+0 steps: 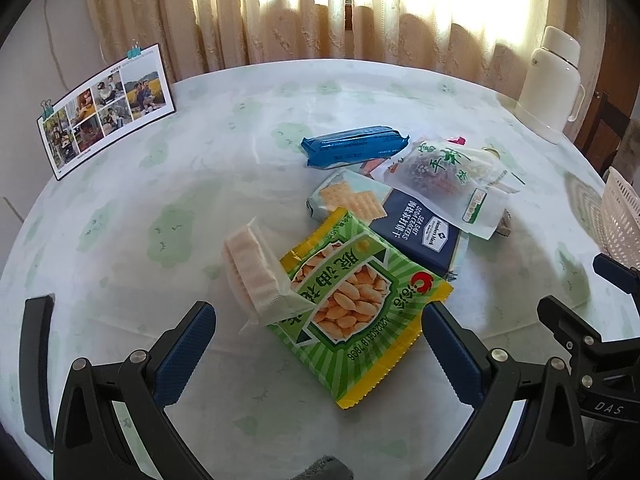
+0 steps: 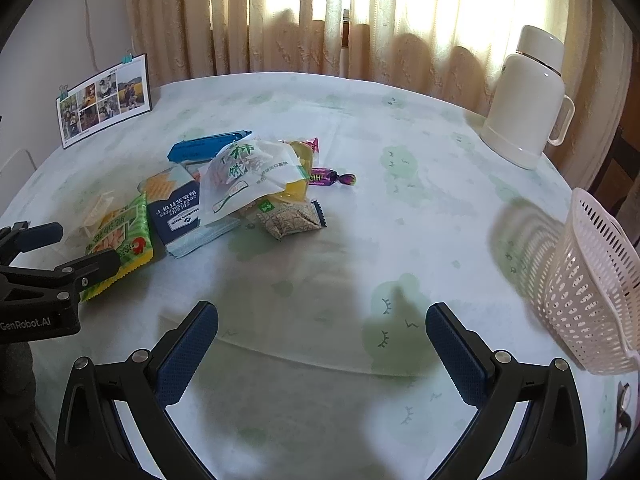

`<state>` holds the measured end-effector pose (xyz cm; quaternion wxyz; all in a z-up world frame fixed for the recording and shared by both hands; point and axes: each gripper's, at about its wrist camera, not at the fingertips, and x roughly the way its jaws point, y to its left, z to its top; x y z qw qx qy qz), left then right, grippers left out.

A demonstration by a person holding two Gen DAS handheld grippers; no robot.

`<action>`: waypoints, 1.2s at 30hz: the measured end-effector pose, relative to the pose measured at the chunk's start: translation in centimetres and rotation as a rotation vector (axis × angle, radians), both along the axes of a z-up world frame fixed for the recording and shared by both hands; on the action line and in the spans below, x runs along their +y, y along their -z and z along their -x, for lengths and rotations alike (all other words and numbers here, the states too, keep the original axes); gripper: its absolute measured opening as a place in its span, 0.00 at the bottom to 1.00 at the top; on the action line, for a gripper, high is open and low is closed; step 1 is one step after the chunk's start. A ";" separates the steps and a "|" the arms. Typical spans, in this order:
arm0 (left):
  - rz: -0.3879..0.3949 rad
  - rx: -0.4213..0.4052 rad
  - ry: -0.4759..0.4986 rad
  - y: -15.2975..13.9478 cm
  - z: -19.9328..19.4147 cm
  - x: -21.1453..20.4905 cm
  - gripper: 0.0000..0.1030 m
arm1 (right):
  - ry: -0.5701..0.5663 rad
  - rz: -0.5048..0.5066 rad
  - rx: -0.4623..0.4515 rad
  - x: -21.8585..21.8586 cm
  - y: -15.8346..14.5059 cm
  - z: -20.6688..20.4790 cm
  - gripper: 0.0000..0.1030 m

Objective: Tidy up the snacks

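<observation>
My left gripper (image 1: 318,342) is spread wide and holds nothing, its blue pads flanking the near end of the green peanut packet (image 1: 360,304) without a touch I can confirm. My right gripper (image 2: 322,344) is equally wide and empty, over bare bench (image 2: 400,240) cloth, well right of the snacks. The pile sits mid-bench: green packet nearest, navy cracker box (image 1: 416,228) and white pouch (image 1: 452,176) behind it, blue packet (image 1: 354,145) farthest; the white basket (image 2: 592,280) stands at the right edge.
</observation>
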<state>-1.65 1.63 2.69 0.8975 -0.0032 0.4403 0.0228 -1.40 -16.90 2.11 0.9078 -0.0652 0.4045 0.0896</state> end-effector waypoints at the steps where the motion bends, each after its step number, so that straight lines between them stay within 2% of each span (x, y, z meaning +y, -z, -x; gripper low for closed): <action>1: -0.001 -0.001 0.001 0.0 0.0 0.0 0.99 | 0.000 0.000 0.000 0.1 0.0 0.0 1.00; 11: -0.026 -0.003 -0.008 -0.2 0.1 -0.2 0.99 | -0.002 -0.020 -0.042 0.1 -0.9 0.5 1.00; 21: 0.056 0.027 0.017 0.1 -1.0 0.4 0.99 | -0.010 -0.053 -0.053 -0.3 -2.2 -1.1 1.00; 25: 0.063 0.040 0.015 0.6 -1.2 0.7 0.99 | -0.026 -0.069 -0.068 -0.2 -3.0 -2.1 1.00; 30: 0.079 0.050 0.018 1.0 -1.3 1.1 0.99 | -0.090 -0.053 -0.089 1.6 -3.6 -3.9 1.00; 36: 0.100 0.055 0.013 1.3 -1.3 2.0 0.99 | -0.154 0.005 -0.072 4.5 -2.5 -7.2 1.00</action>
